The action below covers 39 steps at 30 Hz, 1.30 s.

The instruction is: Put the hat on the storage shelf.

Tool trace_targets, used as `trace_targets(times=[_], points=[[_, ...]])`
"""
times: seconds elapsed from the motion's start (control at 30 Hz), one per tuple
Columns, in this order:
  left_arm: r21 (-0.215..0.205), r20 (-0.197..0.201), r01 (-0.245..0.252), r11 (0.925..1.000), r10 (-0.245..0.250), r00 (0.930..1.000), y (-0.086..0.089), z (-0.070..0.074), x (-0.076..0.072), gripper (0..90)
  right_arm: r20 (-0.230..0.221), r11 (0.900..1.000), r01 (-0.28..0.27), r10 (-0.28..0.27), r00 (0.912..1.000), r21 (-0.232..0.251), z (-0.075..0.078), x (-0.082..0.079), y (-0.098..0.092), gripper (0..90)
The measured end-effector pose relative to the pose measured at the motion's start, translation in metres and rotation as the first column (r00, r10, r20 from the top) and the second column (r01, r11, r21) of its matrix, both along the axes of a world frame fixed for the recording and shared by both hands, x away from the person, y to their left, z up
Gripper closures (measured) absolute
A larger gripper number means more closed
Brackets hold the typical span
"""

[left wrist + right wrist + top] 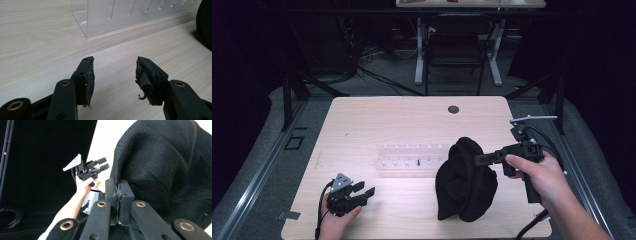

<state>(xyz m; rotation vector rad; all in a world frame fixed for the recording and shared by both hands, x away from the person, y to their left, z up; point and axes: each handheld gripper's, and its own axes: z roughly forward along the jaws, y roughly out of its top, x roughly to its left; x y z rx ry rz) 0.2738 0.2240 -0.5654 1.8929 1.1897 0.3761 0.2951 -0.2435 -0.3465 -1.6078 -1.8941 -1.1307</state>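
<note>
- A light wooden table was seen from the high view, with every item resting on or held just above its top.
- A black knitted cloth, bunched and partly lifted, was found at the table's right front, its lower end apparently touching the wood.
- A clear acrylic rack with rows of slots was placed at the table's middle, just left of the cloth.
- The right gripper was held at the cloth's upper right edge; in the right gripper view its jaws were pressed together on a fold of the fabric.
- The left gripper was held low at the left front, well apart from the cloth, its jaws spread wide around nothing.
</note>
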Motion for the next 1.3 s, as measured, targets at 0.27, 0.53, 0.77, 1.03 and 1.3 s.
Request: trace_targets(times=[0.27, 0.53, 0.77, 1.03, 1.3], points=[[0.000, 0.000, 0.000, 1.0000, 0.000, 1.0000, 0.000, 0.000, 0.000, 49.0, 0.030, 1.000, 0.004, -0.005, 0.9995, 0.021, 0.014, -0.001, -0.002, 88.5], [-0.002, -0.001, 0.001, 1.0000, -0.001, 1.0000, 0.000, 0.000, 0.000, 48.8, 0.043, 0.999, -0.001, -0.001, 0.9991, 0.037, 0.020, 0.001, 0.003, 88.5], [-0.004, 0.002, -0.003, 1.0000, 0.003, 1.0000, 0.001, 0.000, 0.000, 48.7, 0.058, 0.999, -0.001, -0.002, 0.9983, 0.051, 0.030, 0.003, 0.008, 88.5], [-0.003, 0.001, 0.001, 1.0000, -0.001, 1.0000, 0.001, 0.000, 0.000, 48.7, 0.067, 0.999, 0.001, -0.005, 0.9977, 0.053, 0.041, 0.008, 0.009, 88.5], [-0.003, 0.003, -0.003, 1.0000, 0.003, 1.0000, 0.000, 0.000, 0.000, 48.7, 0.068, 0.997, 0.014, -0.019, 0.9975, 0.079, 0.051, 0.015, 0.011, 88.5]])
